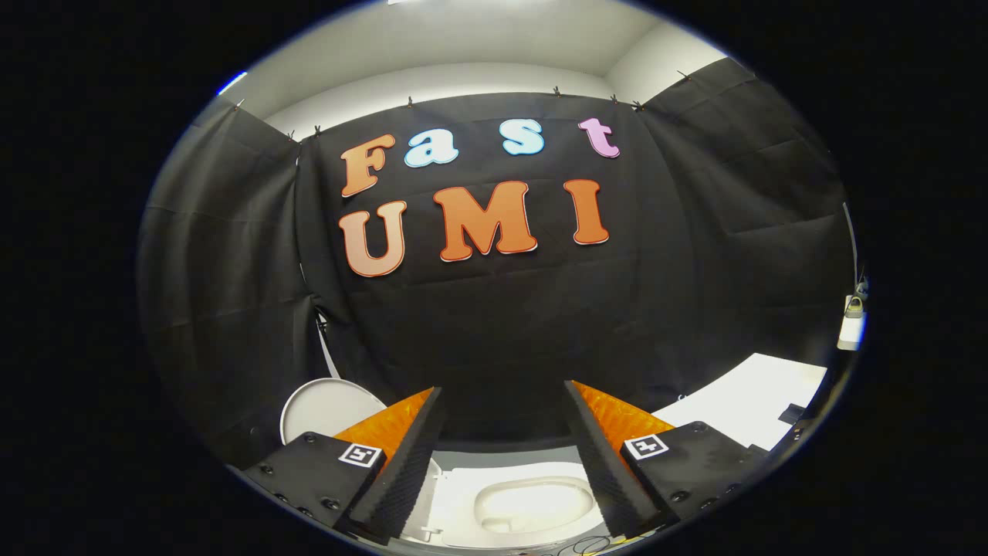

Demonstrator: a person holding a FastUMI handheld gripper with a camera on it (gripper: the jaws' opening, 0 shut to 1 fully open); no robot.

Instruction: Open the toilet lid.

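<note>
The white toilet (463,494) lies below me, and its oval bowl opening (532,502) shows between my two fingers. The round white lid (328,409) stands raised on the left, behind my left finger and leaning against the black cloth wall. My gripper (503,390) is open, its fingers spread wide, with nothing between them. It hovers above the seat and touches neither the seat nor the lid. The left finger hides the lid's lower part and its hinge.
A flat white surface (756,394) lies to the right of the toilet, beyond my right finger. A small white fitting (853,324) hangs on the far right. The black cloth wall (502,324) closes off the space close behind the toilet.
</note>
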